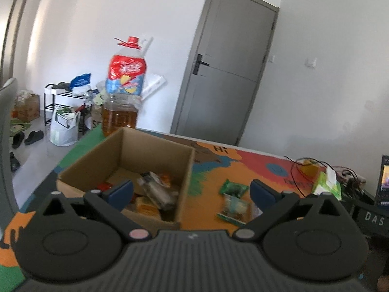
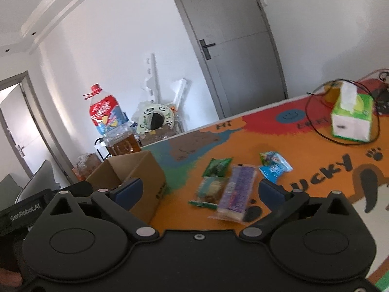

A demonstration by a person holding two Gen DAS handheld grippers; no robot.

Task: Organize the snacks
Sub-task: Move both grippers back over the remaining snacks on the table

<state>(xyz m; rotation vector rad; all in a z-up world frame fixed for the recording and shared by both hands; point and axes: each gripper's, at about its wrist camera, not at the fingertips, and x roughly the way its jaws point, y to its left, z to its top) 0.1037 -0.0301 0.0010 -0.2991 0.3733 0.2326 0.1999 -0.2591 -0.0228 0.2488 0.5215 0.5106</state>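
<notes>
A brown cardboard box [image 1: 126, 168] sits on a bright, colourful table mat [image 2: 279, 146], and some snacks are already inside it. More snacks lie on the mat just beside the box: a dark green packet [image 2: 217, 167], a see-through packet [image 2: 209, 189] with something brown in it, a long purple packet [image 2: 236, 191] and a blue packet [image 2: 274, 165]. The purple one lies partly on top of the see-through one. The left gripper [image 1: 192, 192] hangs over the near edge of the box with its jaws wide apart and nothing in them. The right gripper [image 2: 204, 189] hangs over the loose snacks, also wide apart and holding nothing. I think the next job is to pick up a loose packet and drop it in the box. The packets are thin, flat and shiny, so the jaws could slide off one or only push it along the mat. Because two packets overlap, grabbing one could drag the other away. A big oil bottle [image 1: 125, 90] stands right behind the box, and a hard push on the box could bump it. A tissue box [image 2: 352, 119] with a black wire [image 2: 313, 126] looped around it is farther off, so it should be safe.
</notes>
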